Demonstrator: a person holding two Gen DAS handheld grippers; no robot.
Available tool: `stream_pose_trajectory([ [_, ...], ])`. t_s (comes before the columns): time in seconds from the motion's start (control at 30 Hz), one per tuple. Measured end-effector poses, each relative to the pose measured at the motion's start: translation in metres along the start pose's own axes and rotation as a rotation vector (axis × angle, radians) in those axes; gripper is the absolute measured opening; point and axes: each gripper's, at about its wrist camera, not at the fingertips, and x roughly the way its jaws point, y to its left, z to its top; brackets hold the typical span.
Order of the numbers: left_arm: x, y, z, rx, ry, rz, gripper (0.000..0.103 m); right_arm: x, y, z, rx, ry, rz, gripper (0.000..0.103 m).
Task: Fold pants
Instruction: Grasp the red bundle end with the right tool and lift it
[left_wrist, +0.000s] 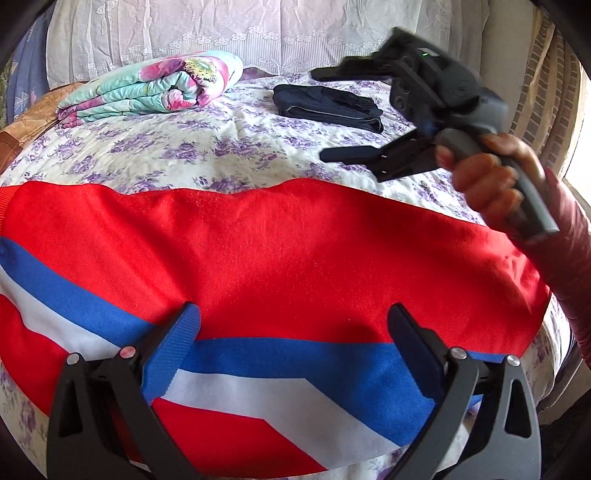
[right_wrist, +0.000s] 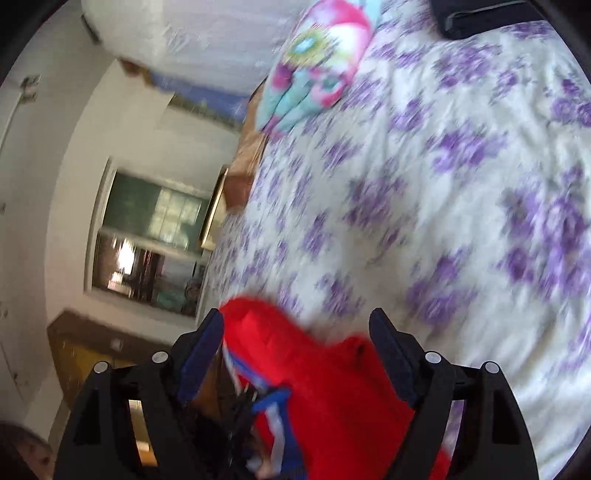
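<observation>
Red pants (left_wrist: 280, 251) with blue and white stripes lie folded and flat across the near part of the bed. My left gripper (left_wrist: 293, 325) is open just above them, holding nothing. My right gripper (left_wrist: 321, 114) is in the air over the bed to the right of the pants, held by a hand, its fingers spread wide. In the blurred, tilted right wrist view the right gripper (right_wrist: 297, 326) is open, with the red pants (right_wrist: 332, 387) seen between its fingers below.
The bed has a white sheet with purple flowers (left_wrist: 177, 147). A folded floral quilt (left_wrist: 155, 85) lies at the back left. Folded dark trousers (left_wrist: 328, 105) lie at the back. A lace-covered headboard (left_wrist: 229, 29) stands behind.
</observation>
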Motion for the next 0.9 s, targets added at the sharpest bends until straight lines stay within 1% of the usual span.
stream_pose_trajectory([
  [0.03,0.000,0.000,0.000,-0.001,0.000,0.000,0.098,0.004,0.005,-0.005,-0.027,0.029,-0.017,0.082],
  [0.1,0.000,0.000,0.000,-0.001,0.000,0.000,0.098,0.017,0.012,-0.016,-0.050,0.106,-0.010,0.082],
  [0.13,0.000,0.000,0.000,0.000,0.000,-0.001,0.098,0.023,0.011,-0.018,-0.053,0.123,-0.007,0.082],
  [0.17,0.000,0.000,0.000,0.000,0.000,0.000,0.098,0.034,0.012,-0.020,-0.060,0.158,-0.004,0.082],
  [0.23,0.000,0.000,0.000,0.001,0.001,0.001,0.098,0.048,0.007,-0.018,-0.045,0.184,-0.045,0.082],
  [0.3,0.000,0.000,0.000,0.002,0.003,0.004,0.098,0.050,0.002,-0.016,-0.001,0.177,-0.016,0.082],
  [0.37,0.000,0.001,0.000,0.003,0.003,0.004,0.098,0.049,0.001,-0.014,0.012,0.168,-0.005,0.082],
  [0.4,0.000,0.001,0.000,0.003,0.002,0.003,0.098,0.046,0.001,-0.012,0.008,0.147,-0.014,0.081],
  [0.47,0.000,0.000,0.000,0.002,0.002,0.003,0.098,0.043,-0.001,-0.007,-0.008,0.102,-0.062,0.081],
  [0.53,0.000,0.001,0.000,0.002,0.003,0.004,0.098,0.042,-0.006,-0.003,0.022,0.095,-0.053,0.080],
  [0.6,0.000,0.001,0.000,0.002,0.002,0.002,0.098,0.032,0.002,-0.002,-0.004,0.060,-0.043,0.081],
  [0.67,0.000,0.001,0.000,0.002,0.001,0.002,0.098,0.023,0.012,-0.002,-0.055,0.042,-0.064,0.081],
  [0.73,-0.001,0.001,0.000,0.002,0.001,0.001,0.098,0.020,0.011,-0.002,-0.051,0.050,-0.073,0.081],
  [0.83,-0.001,0.001,0.000,0.000,0.000,0.001,0.098,0.033,-0.006,-0.005,-0.019,0.125,-0.102,0.081],
  [0.87,-0.001,0.001,0.000,0.000,0.001,0.001,0.098,0.036,-0.009,-0.006,-0.014,0.124,-0.115,0.081],
  [0.9,-0.001,0.001,0.000,0.001,0.002,0.003,0.098,0.038,-0.012,-0.006,-0.005,0.097,-0.122,0.081],
])
